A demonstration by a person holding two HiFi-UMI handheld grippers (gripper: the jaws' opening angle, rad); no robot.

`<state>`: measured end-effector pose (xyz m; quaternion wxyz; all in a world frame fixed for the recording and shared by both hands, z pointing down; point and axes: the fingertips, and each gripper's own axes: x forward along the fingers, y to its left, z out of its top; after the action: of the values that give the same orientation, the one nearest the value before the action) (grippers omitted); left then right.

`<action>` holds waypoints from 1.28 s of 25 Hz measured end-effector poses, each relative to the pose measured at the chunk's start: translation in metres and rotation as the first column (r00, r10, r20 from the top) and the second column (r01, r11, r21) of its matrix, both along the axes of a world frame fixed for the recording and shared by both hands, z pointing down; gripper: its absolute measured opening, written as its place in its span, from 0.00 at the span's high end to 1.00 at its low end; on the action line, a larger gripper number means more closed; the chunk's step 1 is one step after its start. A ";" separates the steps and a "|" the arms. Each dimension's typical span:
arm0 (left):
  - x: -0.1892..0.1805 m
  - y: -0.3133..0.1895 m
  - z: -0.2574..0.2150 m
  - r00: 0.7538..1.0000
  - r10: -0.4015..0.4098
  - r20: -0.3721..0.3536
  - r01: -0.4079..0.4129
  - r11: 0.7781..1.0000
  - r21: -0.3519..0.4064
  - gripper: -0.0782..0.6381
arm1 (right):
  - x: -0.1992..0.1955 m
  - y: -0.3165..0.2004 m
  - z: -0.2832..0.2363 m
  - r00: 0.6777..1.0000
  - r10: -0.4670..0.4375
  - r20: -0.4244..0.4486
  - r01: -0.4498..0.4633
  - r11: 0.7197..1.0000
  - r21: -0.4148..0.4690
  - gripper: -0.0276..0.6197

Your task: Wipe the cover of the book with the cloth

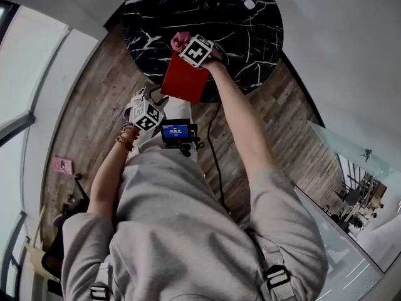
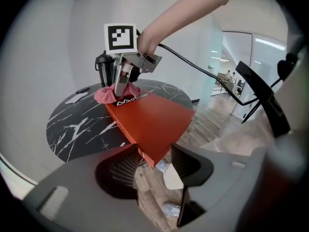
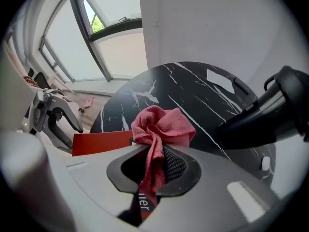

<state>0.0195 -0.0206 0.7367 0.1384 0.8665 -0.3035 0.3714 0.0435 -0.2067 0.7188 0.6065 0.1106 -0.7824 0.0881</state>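
The right arm (image 1: 241,118) stretches forward, and the right gripper (image 3: 153,170) points steeply down with its jaws clamped on the cloth (image 3: 161,124). The left gripper (image 2: 153,161) sits near the body, angled downward, its jaws wide and seemingly pinching the book (image 2: 149,120) by a corner.

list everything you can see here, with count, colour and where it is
book: one, red, far end on the table, near end overhanging the floor
cloth: one, pink, bunched at the book's far end
table: one, round, black with white veins
jug: one, black, on the table behind the cloth
paper: one, white, flat on the table
small object: one, white, on the table, too small to name
floor item: one, pink, on the wooden floor at the head view's left
screen: one, lit blue, at the person's waist
left gripper: closed on the book's near corner
right gripper: closed on the cloth
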 end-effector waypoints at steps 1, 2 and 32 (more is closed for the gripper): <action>0.000 0.000 0.000 1.000 0.005 0.004 -0.005 1.000 0.006 0.59 | -0.001 0.001 0.001 1.000 0.002 -0.004 -0.002 1.000 -0.001 0.87; 0.000 -0.001 0.000 1.000 0.010 0.008 -0.010 1.000 0.010 0.59 | -0.001 0.002 0.002 1.000 0.000 -0.011 0.000 1.000 -0.001 0.87; -0.002 -0.001 0.001 0.999 -0.034 -0.006 0.034 0.999 0.003 0.59 | -0.012 0.096 0.007 1.000 -0.023 -0.007 0.021 0.993 -0.119 0.87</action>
<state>0.0175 -0.0219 0.7380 0.1444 0.8624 -0.3185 0.3661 0.0311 -0.1104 0.7258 0.6163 0.0660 -0.7743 0.1275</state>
